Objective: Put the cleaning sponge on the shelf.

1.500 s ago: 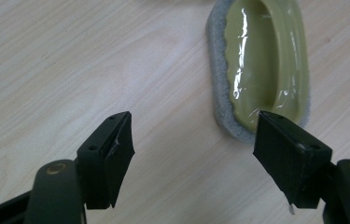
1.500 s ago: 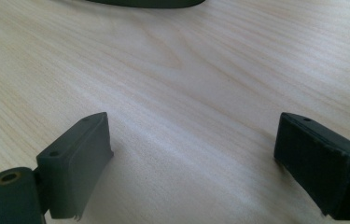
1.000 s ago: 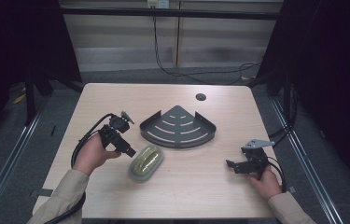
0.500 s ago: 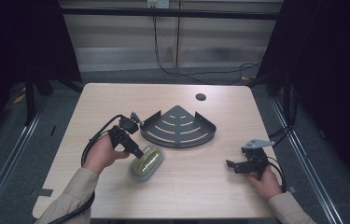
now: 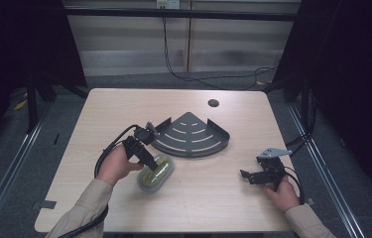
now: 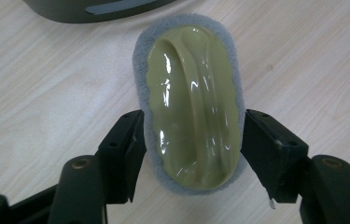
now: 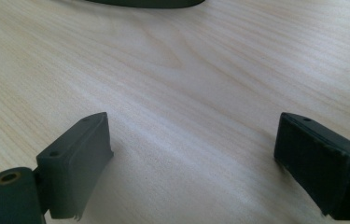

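Note:
An oval sponge (image 5: 156, 171) with a grey foam rim and a glossy olive-green top (image 6: 191, 93) lies flat on the wooden table, just in front of the dark corner shelf (image 5: 191, 136). My left gripper (image 5: 150, 166) reaches down onto it from the left. In the left gripper view its jaws (image 6: 192, 128) have just been closing and now stand on the two long sides of the sponge, pressing into the foam rim. My right gripper (image 5: 248, 176) rests low at the table's right front; its jaws (image 7: 193, 140) stand wide open over bare wood.
The corner shelf's dark edge shows at the top of both gripper views (image 6: 93, 7) (image 7: 144, 2). A round cable hole (image 5: 213, 103) sits near the table's far edge. Cables trail from both grippers. Dark floor and rails surround the table (image 5: 124, 213).
My left hand moved right and down toward the sponge, and the gripper's jaws came onto the sponge's sides. The right hand and its gripper kept still.

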A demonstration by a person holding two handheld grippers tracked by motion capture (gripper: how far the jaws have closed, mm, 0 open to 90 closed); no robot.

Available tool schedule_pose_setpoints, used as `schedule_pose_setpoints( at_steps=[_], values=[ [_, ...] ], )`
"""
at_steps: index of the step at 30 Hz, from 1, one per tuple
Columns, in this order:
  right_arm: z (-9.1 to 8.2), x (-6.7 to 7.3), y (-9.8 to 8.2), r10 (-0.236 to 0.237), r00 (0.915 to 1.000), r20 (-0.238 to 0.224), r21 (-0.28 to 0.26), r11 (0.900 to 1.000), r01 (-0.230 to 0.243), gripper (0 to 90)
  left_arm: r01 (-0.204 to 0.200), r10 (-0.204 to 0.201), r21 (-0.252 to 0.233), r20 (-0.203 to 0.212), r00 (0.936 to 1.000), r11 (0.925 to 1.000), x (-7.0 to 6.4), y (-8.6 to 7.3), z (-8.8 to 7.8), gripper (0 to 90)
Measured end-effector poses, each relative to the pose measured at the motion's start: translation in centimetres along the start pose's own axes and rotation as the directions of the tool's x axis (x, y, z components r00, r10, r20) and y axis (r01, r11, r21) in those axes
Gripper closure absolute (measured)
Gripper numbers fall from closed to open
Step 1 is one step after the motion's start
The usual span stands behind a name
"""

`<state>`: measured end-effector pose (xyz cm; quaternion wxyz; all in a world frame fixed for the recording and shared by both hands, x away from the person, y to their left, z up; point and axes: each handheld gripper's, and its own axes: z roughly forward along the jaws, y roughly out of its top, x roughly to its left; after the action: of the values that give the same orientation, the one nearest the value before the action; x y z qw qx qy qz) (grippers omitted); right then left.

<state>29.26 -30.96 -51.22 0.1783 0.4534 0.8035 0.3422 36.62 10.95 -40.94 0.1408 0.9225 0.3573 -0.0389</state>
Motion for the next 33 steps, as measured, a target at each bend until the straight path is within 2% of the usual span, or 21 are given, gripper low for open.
schedule_pose_setpoints(
  at_steps=[8,22,26,33],
  values=[
    [0.0,0.0,0.0,0.000,1.0000,0.000,0.000,1.000,0.000,10.4,0.006,-0.006,0.014,0.009,0.9999,0.9999,-0.4,0.3,0.9,46.5],
    [0.0,0.0,0.0,0.000,1.0000,0.000,0.000,1.000,0.000,10.4,0.002,-0.003,0.028,0.019,0.9998,0.9996,-0.6,0.6,1.6,67.7],
    [0.0,0.0,0.0,0.000,1.0000,0.000,0.000,1.000,0.000,10.4,-0.001,0.001,0.038,0.010,0.9999,0.9993,-0.6,0.7,1.5,71.0],
    [0.0,0.0,0.0,0.000,1.0000,0.000,0.000,1.000,0.000,10.4,-0.007,0.007,0.048,-0.006,1.0000,0.9988,-0.5,0.6,0.9,71.8]
  ],
)
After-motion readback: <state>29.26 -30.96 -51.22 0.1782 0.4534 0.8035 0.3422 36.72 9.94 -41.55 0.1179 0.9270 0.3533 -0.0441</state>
